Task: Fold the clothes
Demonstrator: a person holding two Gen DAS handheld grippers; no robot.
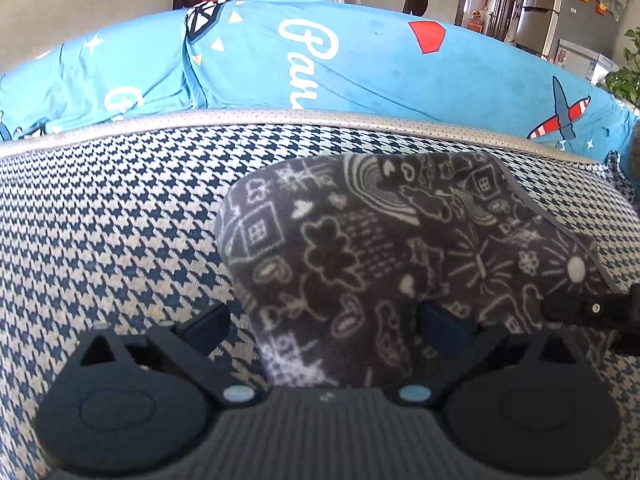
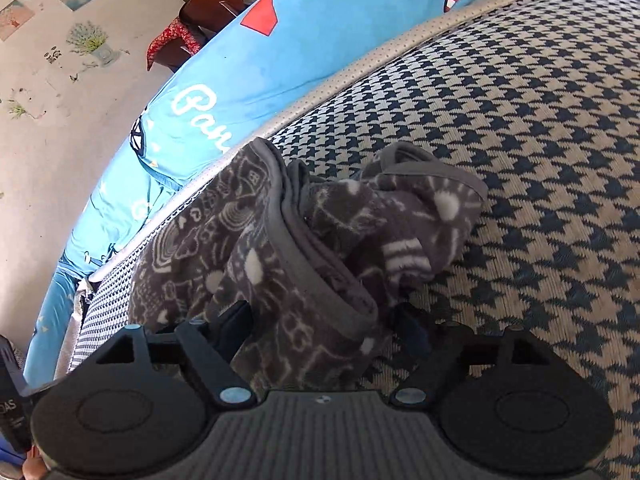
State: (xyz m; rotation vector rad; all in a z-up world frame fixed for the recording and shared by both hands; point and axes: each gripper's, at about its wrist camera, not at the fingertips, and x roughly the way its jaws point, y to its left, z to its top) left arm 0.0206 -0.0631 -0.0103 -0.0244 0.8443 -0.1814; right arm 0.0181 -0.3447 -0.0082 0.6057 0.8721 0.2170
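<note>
A grey fleece garment (image 1: 392, 248) with white doodle print lies on a houndstooth mat (image 1: 120, 220). My left gripper (image 1: 324, 328) is open and low over the garment's near edge. Its right finger rests on the cloth and its left finger is over bare mat. In the right wrist view the garment (image 2: 224, 232) is bunched, with a grey hem band running toward the camera. My right gripper (image 2: 324, 330) stands open, one finger on each side of this thick fold and close against it. The right gripper's black tip (image 1: 588, 308) shows at the garment's right corner.
A blue printed sheet (image 1: 360, 60) covers the bed behind the mat's grey perforated border (image 1: 280, 118). Chairs, a fridge (image 1: 560, 8) and a plant (image 1: 628, 76) stand far behind. Houndstooth mat (image 2: 540, 140) stretches to the right of the garment.
</note>
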